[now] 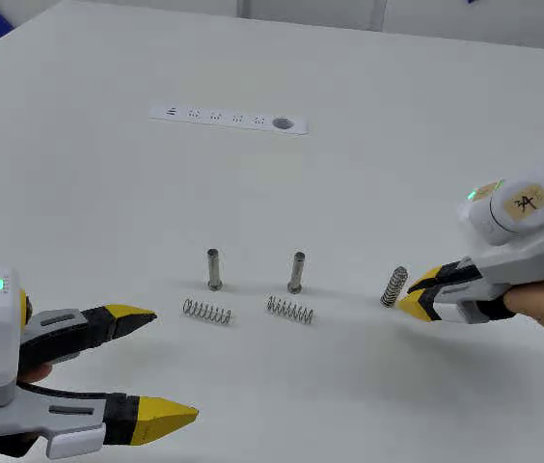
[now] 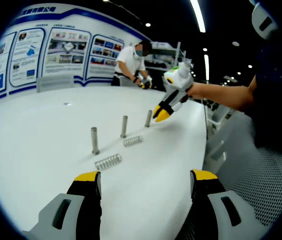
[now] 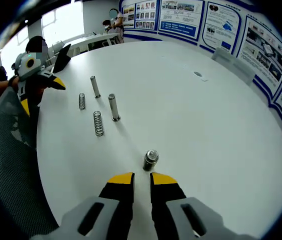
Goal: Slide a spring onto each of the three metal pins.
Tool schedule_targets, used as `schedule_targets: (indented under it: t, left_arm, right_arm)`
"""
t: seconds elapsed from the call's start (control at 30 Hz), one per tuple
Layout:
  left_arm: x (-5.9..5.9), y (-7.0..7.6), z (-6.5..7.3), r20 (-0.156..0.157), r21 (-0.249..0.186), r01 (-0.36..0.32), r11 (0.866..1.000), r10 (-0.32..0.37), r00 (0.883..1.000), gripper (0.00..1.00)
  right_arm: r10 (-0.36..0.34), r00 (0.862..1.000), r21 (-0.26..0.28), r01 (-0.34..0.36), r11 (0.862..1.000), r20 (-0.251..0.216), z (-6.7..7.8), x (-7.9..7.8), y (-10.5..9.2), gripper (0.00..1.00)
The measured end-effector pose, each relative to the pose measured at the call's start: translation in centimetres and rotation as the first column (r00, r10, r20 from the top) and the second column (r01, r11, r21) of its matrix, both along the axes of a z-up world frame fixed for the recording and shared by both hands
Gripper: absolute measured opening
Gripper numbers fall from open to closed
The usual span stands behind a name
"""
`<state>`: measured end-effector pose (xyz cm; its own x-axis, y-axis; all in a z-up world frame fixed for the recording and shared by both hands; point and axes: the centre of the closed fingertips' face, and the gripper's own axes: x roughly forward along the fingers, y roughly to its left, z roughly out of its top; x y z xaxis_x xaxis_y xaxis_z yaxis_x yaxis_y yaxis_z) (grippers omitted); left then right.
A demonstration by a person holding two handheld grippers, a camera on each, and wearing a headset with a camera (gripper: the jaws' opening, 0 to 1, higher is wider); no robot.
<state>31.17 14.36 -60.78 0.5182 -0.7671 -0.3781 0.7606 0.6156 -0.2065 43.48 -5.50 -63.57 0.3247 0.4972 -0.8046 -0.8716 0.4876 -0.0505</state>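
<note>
Two bare metal pins [image 1: 213, 268] [image 1: 296, 272] stand upright mid-table, each with a loose spring [image 1: 205, 311] [image 1: 289, 310] lying in front of it. A third pin [image 1: 394, 286] to the right wears a spring; in the right gripper view this sprung pin [image 3: 151, 159] stands just beyond my right gripper [image 3: 142, 179], whose jaws are together and hold nothing. In the head view the right gripper [image 1: 412, 303] sits beside that pin. My left gripper [image 1: 168, 364] hovers at the lower left, open wide and empty. From the left gripper [image 2: 146, 176] the nearest spring [image 2: 108, 161] lies ahead.
A white power strip [image 1: 229, 119] lies farther back on the white table [image 1: 397, 145]. A person [image 2: 131, 62] works at the far end of the room. A mesh chair back [image 3: 16, 165] stands off the table's edge.
</note>
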Motion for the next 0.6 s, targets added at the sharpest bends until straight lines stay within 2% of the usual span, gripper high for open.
schedule_targets:
  t: [0.37,0.6]
  left_arm:
    - [0.0,0.0,0.2,0.008,-0.003,-0.002,1.000,0.002,1.000,0.74]
    - [0.0,0.0,0.2,0.011,-0.002,0.002,1.000,-0.002,1.000,0.74]
  right_arm:
    - [0.056,0.998,0.009,-0.056,0.998,-0.014,-0.6,-2.3,2.2,0.14]
    - [0.117,0.993,0.015,-0.116,0.993,-0.011,-0.4,-2.9,4.3,0.15]
